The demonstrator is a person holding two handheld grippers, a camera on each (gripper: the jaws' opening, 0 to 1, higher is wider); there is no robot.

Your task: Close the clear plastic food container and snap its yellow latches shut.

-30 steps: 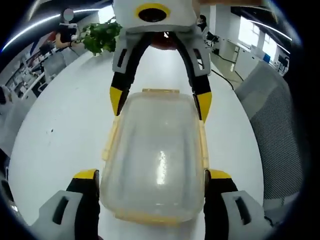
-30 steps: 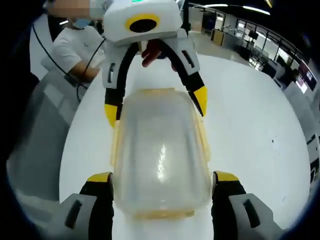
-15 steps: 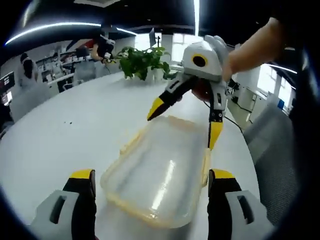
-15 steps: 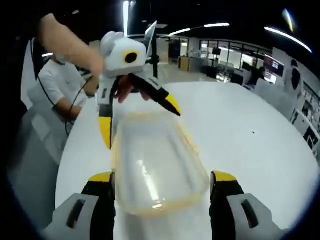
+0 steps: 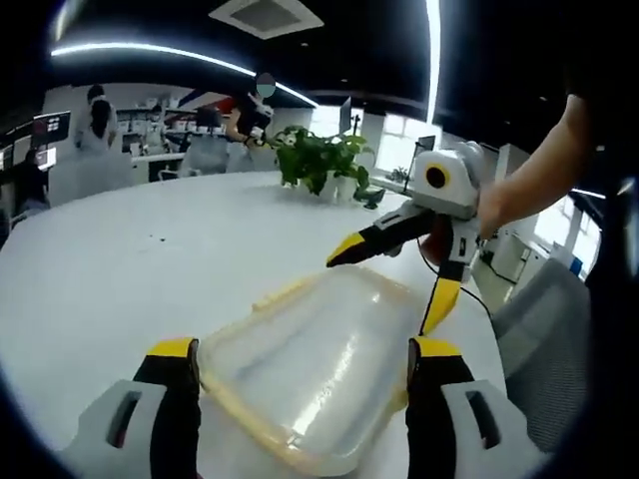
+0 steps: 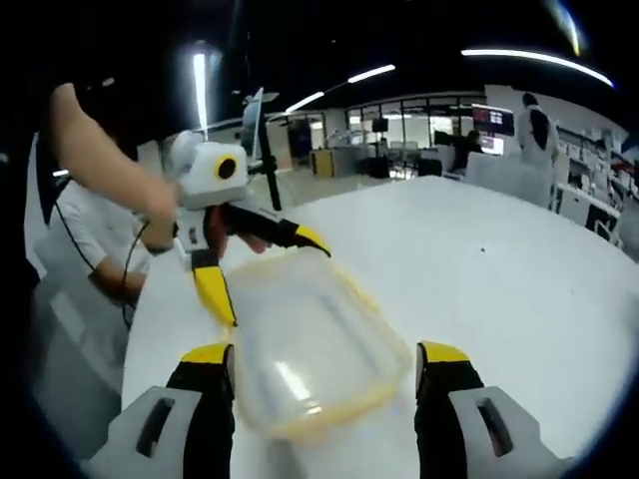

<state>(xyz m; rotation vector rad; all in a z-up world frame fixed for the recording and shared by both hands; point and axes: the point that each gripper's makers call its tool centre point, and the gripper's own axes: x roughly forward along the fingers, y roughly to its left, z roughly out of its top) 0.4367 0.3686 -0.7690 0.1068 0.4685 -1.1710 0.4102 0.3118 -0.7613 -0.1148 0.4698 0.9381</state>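
Both grippers raised since a second ago, left gripper [image 5: 300,364] and right gripper [image 6: 324,364] spread wide, straddling clear yellow-rimmed plastic food container [image 5: 319,364], grasping nothing, white table [image 5: 150,259] beneath.

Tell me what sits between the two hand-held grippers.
The clear plastic food container with its yellow rim lies between them. In the left gripper view, the left hand-held gripper straddles its near end, and the right hand-held gripper straddles its far end.
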